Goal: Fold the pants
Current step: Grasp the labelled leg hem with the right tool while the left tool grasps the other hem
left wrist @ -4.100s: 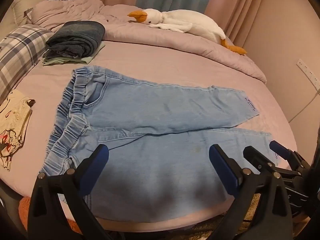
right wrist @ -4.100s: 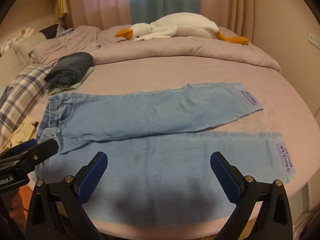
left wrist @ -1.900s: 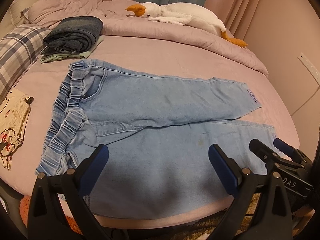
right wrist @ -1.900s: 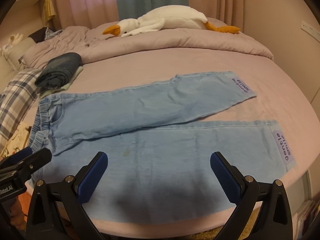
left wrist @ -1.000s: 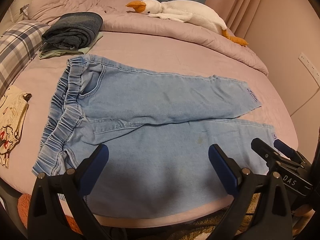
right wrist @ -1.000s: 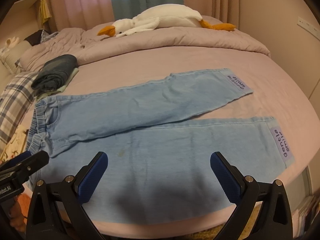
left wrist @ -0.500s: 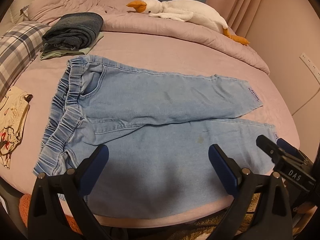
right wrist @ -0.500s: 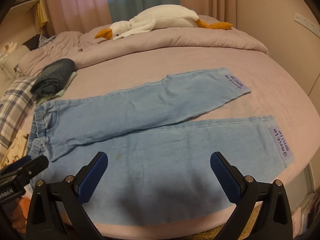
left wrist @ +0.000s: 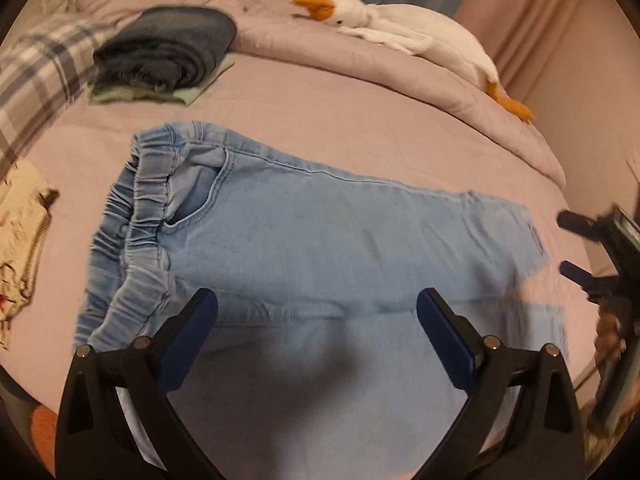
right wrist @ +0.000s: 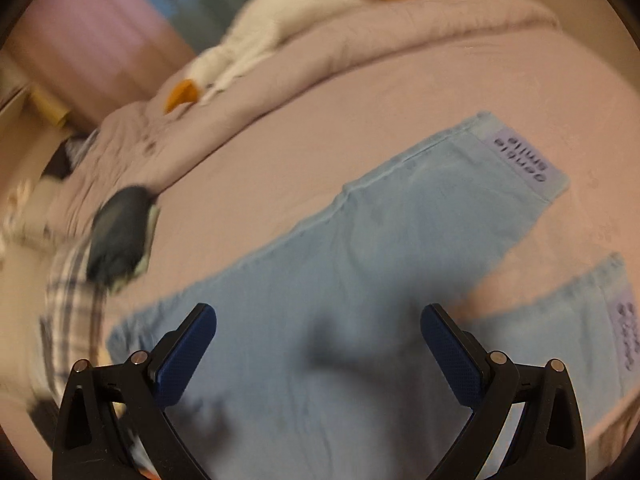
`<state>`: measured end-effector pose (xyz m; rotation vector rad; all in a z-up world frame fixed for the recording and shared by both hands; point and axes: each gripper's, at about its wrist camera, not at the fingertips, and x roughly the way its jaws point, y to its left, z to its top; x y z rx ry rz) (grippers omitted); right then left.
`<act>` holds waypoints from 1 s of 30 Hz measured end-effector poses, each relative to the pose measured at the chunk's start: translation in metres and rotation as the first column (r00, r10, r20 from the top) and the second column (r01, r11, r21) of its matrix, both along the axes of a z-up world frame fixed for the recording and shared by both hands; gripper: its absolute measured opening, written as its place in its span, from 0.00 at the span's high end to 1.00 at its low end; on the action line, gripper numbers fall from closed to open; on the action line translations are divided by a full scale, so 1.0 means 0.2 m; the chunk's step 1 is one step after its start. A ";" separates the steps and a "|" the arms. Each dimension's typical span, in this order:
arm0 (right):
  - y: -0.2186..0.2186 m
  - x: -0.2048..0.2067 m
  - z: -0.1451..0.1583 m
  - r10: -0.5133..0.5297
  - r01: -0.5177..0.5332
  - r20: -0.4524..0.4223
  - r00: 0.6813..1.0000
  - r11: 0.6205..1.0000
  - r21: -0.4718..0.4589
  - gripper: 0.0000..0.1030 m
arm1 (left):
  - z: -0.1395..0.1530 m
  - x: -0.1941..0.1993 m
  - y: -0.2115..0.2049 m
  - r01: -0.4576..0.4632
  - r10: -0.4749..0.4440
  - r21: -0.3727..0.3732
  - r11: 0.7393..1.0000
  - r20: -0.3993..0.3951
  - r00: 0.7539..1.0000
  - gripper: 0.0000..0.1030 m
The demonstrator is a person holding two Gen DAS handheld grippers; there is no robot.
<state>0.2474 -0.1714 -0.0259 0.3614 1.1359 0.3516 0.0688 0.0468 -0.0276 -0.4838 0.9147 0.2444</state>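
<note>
Light blue denim pants (left wrist: 320, 240) lie flat on the pink bed sheet, elastic waistband (left wrist: 132, 216) to the left, both legs running right. Each hem carries a lilac label (right wrist: 520, 156) with dark lettering. My left gripper (left wrist: 316, 320) hovers open above the crotch and near leg, nothing between its blue pads. My right gripper (right wrist: 318, 332) is open too, tilted, over the far leg (right wrist: 380, 220); its view is blurred by motion. In the left wrist view the right gripper (left wrist: 576, 246) shows at the right edge beside the leg ends.
A folded pile of dark jeans (left wrist: 168, 52) sits at the back left on a green cloth. A white plush goose (left wrist: 400, 28) lies on the bunched duvet behind. A plaid pillow (left wrist: 36, 76) and a cream garment (left wrist: 20, 236) are at the left.
Both grippers have moved forward over the pants and closer to them. The right one has swung up toward the far leg and tilted. Both stay open.
</note>
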 end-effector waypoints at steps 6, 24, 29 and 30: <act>0.10 0.45 -0.23 -0.150 0.132 -0.144 0.978 0.983 -0.126 0.14 | -0.09 0.05 0.07 -0.064 0.062 -0.028 0.998 -0.077 0.995 0.08; 0.23 0.55 -0.28 -0.275 0.252 -0.024 0.961 0.908 -0.334 0.90 | -0.11 0.07 0.12 -0.107 0.103 -0.046 0.993 -0.077 0.992 0.09; -0.03 0.11 -0.01 -0.298 0.301 0.068 0.952 0.953 -0.037 0.90 | -0.03 0.10 0.12 -0.115 0.114 -0.080 0.990 -0.017 0.993 0.09; -0.08 -0.02 0.03 -0.303 0.303 0.088 0.949 0.953 0.016 0.90 | -0.01 0.12 0.12 -0.114 0.114 -0.100 0.989 -0.001 0.993 0.09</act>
